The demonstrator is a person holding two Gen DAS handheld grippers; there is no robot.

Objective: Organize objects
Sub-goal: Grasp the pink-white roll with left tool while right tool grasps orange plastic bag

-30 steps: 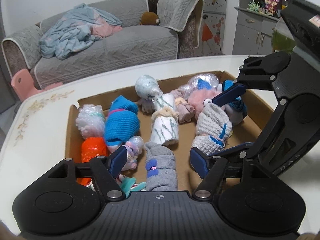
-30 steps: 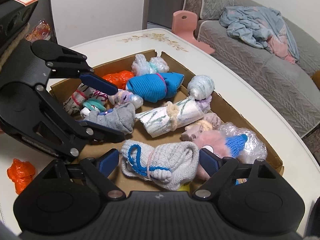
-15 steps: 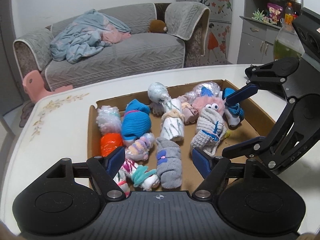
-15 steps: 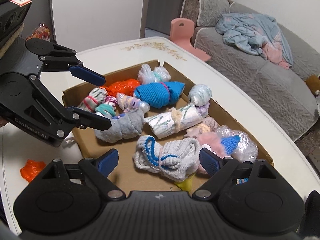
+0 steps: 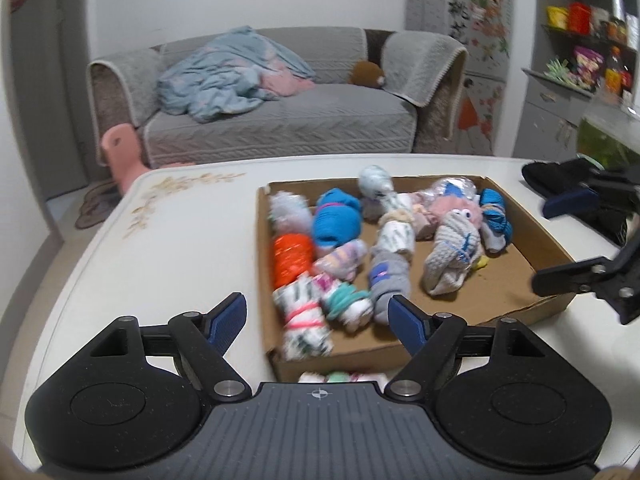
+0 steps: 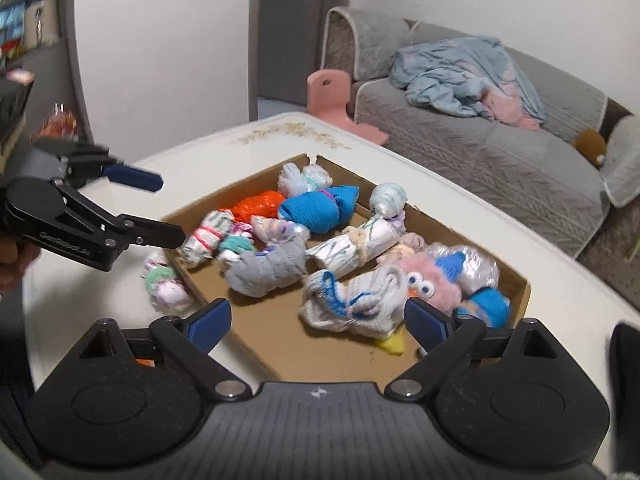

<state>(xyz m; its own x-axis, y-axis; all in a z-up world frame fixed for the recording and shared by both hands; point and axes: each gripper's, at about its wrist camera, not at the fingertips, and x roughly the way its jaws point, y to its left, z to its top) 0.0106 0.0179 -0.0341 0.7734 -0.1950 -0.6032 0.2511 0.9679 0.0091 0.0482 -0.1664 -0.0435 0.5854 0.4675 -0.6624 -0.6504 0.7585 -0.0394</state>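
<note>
Tools — left tool (image 5: 318, 316) | right tool (image 6: 318, 324) — both backed off box (image 5: 520, 304), opening wider, empty.

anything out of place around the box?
Yes. One rolled sock bundle lies on the table just outside the cardboard box, against its near-left wall, while the other bundles are inside. An orange scrap shows under the right tongs. Both tongs are opening, nothing between them.
</note>
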